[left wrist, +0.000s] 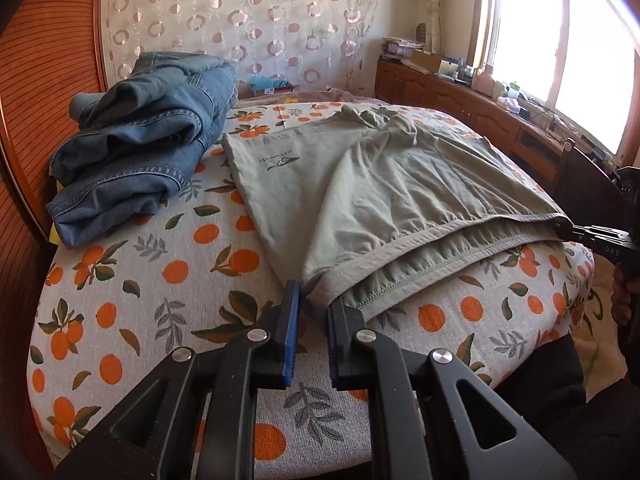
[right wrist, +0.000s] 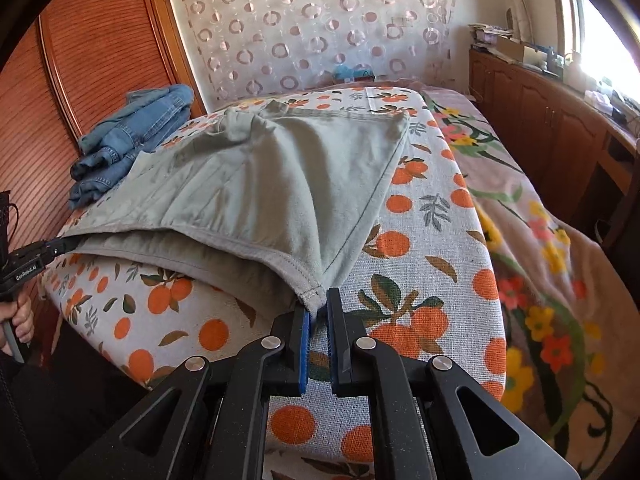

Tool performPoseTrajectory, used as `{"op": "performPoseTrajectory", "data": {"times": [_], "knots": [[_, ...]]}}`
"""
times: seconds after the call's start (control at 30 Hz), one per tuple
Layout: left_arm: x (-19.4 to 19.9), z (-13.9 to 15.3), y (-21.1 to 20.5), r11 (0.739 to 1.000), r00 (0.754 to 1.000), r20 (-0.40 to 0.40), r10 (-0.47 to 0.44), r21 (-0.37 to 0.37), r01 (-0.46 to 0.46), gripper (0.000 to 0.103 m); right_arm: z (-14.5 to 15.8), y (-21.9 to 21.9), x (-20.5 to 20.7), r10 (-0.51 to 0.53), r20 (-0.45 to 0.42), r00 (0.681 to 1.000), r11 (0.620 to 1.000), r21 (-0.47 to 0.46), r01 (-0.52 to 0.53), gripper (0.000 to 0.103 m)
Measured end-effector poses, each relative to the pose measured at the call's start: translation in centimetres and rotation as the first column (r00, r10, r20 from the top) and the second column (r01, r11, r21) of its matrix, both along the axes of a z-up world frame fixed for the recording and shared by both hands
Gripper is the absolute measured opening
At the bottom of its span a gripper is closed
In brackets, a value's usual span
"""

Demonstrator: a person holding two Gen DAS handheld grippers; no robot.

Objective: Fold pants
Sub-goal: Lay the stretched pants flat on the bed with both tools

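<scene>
Both grippers pinch waistband corners of soft, light green pants point(left wrist: 360, 184): left gripper point(left wrist: 314, 300) seemingly loosely, right gripper point(right wrist: 319, 306) at six o'clock.

Before me lies a cloth printed with oranges point(left wrist: 168, 280), with a heap of blue jeans point(left wrist: 148, 136) at its far left by the wooden slatted panel point(left wrist: 44, 80), a curtain with rings point(left wrist: 240, 12) behind, a floral blanket point(right wrist: 540, 240) and a wooden cabinet point(left wrist: 460, 104) under the window point(left wrist: 560, 40).
</scene>
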State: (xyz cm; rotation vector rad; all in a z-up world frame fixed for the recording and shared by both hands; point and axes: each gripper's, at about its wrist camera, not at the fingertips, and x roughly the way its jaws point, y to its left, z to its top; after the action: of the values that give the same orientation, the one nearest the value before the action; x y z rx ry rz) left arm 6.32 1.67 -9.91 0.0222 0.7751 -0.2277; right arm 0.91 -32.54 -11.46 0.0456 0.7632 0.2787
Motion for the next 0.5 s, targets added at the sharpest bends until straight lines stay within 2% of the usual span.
{"op": "performPoseTrajectory", "data": {"times": [0.23, 0.27, 0.3, 0.33, 0.47, 0.5], "knots": [[-1.2, 0.4, 0.2, 1.0, 1.0, 0.007, -0.014, 0.007, 0.014, 0.032, 1.0, -0.1, -0.4, 0.013, 0.024, 1.0, 0.999, -0.048, -0.011, 0.011], [-1.3, 0.5, 0.2, 1.0, 1.0, 0.009, -0.016, 0.009, 0.016, 0.035, 1.1, -0.3, -0.5, 0.01, 0.031, 0.999, 0.999, -0.053, -0.009, 0.014], [-1.4, 0.6, 0.1, 1.0, 1.0, 0.014, -0.018, 0.01, 0.018, 0.046, 1.4, -0.4, -0.7, 0.008, 0.037, 0.999, 0.998, -0.056, -0.006, 0.017], [-1.6, 0.8, 0.1, 1.0, 1.0, 0.023, -0.021, 0.01, 0.02, 0.048, 1.7, -0.4, -0.8, 0.013, 0.045, 0.999, 0.998, -0.057, -0.01, 0.018], [-1.7, 1.5, -0.5, 0.999, 0.999, 0.035, -0.036, 0.018, 0.035, 0.048, 2.5, -0.2, -1.6, 0.029, 0.079, 0.996, 0.997, -0.078, -0.023, 0.036], [-1.7, 1.7, -0.7, 0.999, 0.998, 0.04, -0.04, 0.02, 0.04, 0.048, 2.6, -0.2, -1.7, 0.039, 0.085, 0.996, 0.997, -0.074, -0.033, 0.037]]}}
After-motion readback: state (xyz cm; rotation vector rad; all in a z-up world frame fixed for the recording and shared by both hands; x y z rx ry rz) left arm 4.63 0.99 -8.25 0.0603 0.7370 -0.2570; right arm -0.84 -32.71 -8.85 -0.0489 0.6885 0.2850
